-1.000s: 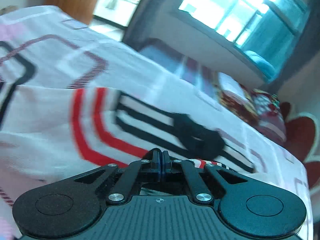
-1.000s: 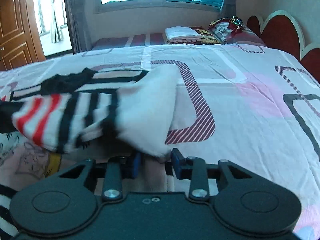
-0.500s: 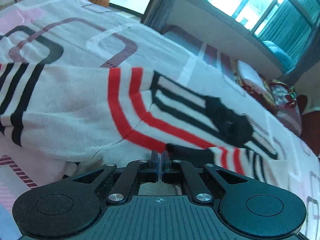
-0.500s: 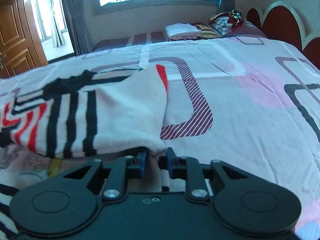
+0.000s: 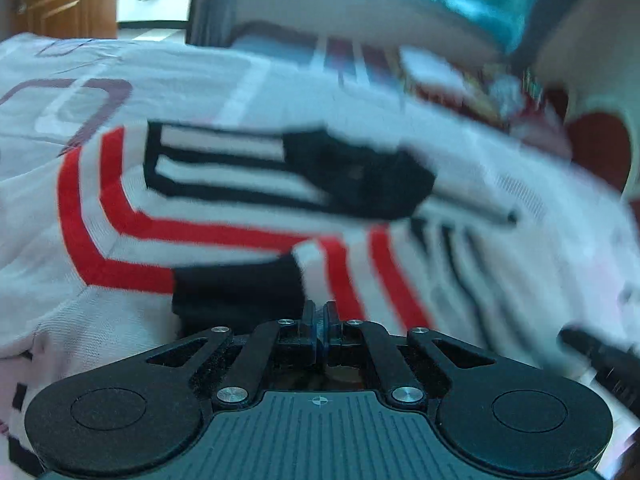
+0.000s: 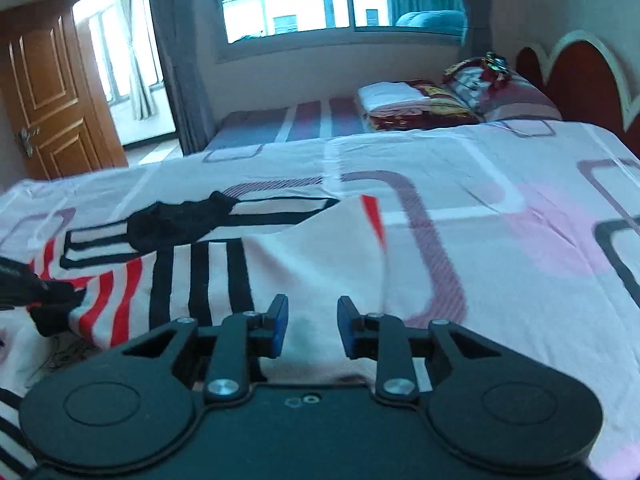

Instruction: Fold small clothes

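A small white garment with red and black stripes [image 5: 224, 236] lies on the bed, also in the right wrist view [image 6: 304, 264]. My left gripper [image 5: 320, 314] is shut on the garment's near edge by a black cuff. The left gripper also shows at the left edge of the right wrist view [image 6: 36, 292], pinching the striped cloth. My right gripper [image 6: 308, 326] is open, its blue pads apart over the white folded part of the garment, which lies flat beneath it. The left wrist view is blurred.
The bed sheet [image 6: 500, 240] is white and pink with rounded square patterns. Folded blankets and pillows [image 6: 416, 106] lie at the far end by the red headboard [image 6: 580, 84]. A wooden door [image 6: 48, 108] and a window are beyond the bed.
My right gripper has opened and let go of the garment's folded edge, which now lies flat. My left gripper stays shut on the cloth and has swung its view rightwards.
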### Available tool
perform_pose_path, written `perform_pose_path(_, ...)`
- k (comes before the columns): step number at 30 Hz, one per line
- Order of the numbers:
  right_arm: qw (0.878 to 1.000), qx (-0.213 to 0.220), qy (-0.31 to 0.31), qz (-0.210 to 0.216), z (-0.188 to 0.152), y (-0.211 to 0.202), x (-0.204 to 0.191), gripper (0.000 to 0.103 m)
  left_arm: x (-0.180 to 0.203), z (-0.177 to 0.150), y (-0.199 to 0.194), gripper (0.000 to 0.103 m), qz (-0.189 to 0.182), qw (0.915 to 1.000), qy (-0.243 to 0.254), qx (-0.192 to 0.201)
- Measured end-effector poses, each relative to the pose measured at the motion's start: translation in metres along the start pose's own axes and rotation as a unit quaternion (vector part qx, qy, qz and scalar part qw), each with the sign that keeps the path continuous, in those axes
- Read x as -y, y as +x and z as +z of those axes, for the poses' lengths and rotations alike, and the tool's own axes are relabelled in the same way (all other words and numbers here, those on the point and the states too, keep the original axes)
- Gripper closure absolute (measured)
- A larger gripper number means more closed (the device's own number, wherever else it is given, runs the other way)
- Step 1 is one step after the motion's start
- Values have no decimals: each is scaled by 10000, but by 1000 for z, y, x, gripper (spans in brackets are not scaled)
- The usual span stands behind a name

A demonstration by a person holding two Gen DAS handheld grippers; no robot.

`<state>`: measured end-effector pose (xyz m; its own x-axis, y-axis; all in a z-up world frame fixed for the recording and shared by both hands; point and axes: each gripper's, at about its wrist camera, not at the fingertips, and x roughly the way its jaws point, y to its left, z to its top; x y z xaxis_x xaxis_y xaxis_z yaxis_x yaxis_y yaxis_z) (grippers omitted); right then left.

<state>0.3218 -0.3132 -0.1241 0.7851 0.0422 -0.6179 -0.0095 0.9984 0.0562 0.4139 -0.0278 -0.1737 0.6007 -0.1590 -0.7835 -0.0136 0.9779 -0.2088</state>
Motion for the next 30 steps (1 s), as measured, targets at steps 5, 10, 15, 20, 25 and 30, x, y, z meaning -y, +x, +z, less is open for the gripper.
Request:
perform_pose_path(5,9976,-490,-482,-80,-28,28,-2,79,-24,-8,-8,100,-161,9993,-302,121)
perform_pose_path(10,9972,-622,-413,20,-21,22,0,76,-10,-2,-22,99,5,9997,-154,183)
perform_pose_path(15,9992,-363,-8,191,3,18,10,65,5,12,-20,98,-93,9996,16,268)
perform_pose_path(20,9995,-319,42,-78,22,37,25,62,-14,21,-17,0,720,9961,-127,493)
perform_pose_path(25,9991,-344,173,-154,31,60,39,56,-24,19,-4,1,598,9976,-50,332)
perform_pose_path(30,9971,-431,622,-86,42,87,57,55,-26,3,3,20,666,9973,-69,308)
